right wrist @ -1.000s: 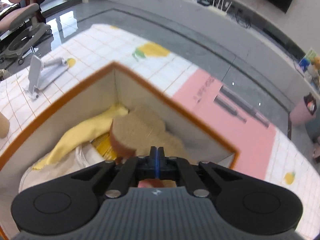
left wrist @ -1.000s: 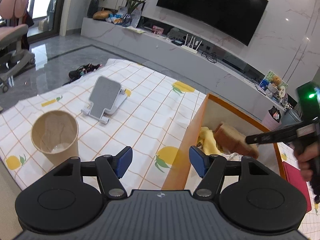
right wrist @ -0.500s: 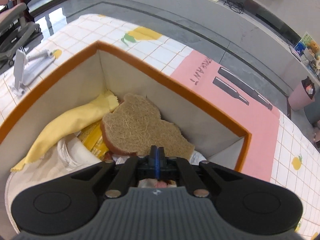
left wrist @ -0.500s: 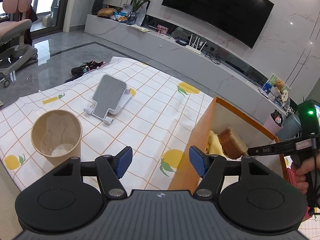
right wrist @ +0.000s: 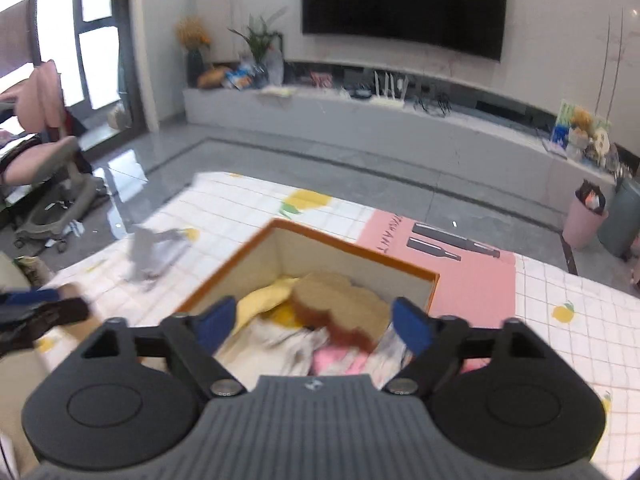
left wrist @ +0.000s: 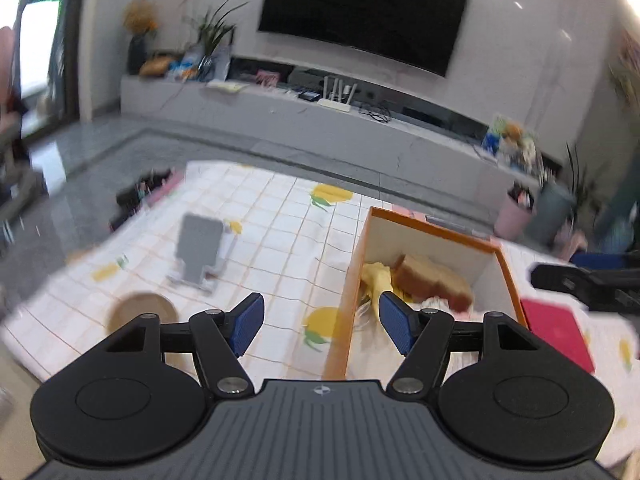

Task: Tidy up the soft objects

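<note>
An orange-rimmed box [left wrist: 432,232] [right wrist: 344,246] stands on the lemon-print cloth. Inside lie a brown loofah sponge [left wrist: 434,282] [right wrist: 342,306], a yellow cloth [left wrist: 378,278] [right wrist: 262,298], white fabric [right wrist: 276,340] and something pink [right wrist: 340,360]. My left gripper [left wrist: 320,326] is open and empty, above the box's near left wall. My right gripper [right wrist: 312,326] is open and empty, raised above the box's near side; it shows at the right edge of the left wrist view [left wrist: 584,280].
A grey phone stand [left wrist: 200,252] [right wrist: 150,254] and a paper cup [left wrist: 142,314] sit on the cloth left of the box. A pink mat [right wrist: 440,264] lies behind and right of the box, a red card [left wrist: 556,332] to its right. The table edge is far left.
My right gripper let go of the loofah sponge, opened and pulled up and back from the box. The sponge now rests in the box. Both views lifted and tilted up.
</note>
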Demonstrator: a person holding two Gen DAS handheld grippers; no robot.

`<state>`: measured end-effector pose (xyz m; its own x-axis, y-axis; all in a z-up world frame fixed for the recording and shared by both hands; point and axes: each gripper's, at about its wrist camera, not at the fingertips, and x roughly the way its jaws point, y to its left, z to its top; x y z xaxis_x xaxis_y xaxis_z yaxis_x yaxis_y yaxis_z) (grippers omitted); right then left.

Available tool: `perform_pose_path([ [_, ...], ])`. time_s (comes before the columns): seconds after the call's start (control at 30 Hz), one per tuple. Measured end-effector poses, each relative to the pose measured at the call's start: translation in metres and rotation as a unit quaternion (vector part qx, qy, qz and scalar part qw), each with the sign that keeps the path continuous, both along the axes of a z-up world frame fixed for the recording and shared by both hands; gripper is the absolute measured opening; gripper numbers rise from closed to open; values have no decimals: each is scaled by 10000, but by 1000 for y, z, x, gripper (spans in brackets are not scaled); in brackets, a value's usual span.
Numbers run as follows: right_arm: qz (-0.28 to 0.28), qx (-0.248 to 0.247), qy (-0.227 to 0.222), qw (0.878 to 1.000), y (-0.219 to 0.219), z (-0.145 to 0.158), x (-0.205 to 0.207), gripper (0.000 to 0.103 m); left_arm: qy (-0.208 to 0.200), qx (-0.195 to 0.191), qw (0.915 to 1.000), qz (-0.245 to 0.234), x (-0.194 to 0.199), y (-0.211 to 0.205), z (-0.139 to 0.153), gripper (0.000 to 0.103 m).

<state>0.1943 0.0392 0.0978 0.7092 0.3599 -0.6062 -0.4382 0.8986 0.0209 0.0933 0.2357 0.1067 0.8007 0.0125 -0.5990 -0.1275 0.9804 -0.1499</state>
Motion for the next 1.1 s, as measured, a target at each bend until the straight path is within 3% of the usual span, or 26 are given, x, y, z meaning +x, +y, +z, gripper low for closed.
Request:
perform_pose_path([
  [0.17, -208, -392, -194, 9988, -8, 20, -80, 100, -244, 883, 9953, -326, -33, -32, 35, 79],
  [0.3, -348, -369, -347, 9981, -26, 34, -130, 100, -671, 797, 9941, -304, -65, -62, 65, 86],
  [0.43, -926, -133, -295, 9952, -47, 37, -166, 100, -1099, 824, 9877, -743, -93, -98, 76, 91],
  [0.67, -1065, 501, -54, 9930, -82, 9, -210, 100, -1694, 749, 9797, -763, -124, -139, 69, 94],
  [0.77, -1108, 540, -298, 9919, -89, -7, -223, 100, -1784, 683, 9783, -800, -127, -149, 58, 94],
  [0.9, -1293, 474, -925, 9861, -94, -20, -238, 100, -1614, 797, 9794, -916, -126, -162, 38, 94],
  [1.1, -1419, 567, -1098, 9821, -107, -26, -242, 100, -1419, 745, 9804, -1148, -125, -180, 11, 94],
])
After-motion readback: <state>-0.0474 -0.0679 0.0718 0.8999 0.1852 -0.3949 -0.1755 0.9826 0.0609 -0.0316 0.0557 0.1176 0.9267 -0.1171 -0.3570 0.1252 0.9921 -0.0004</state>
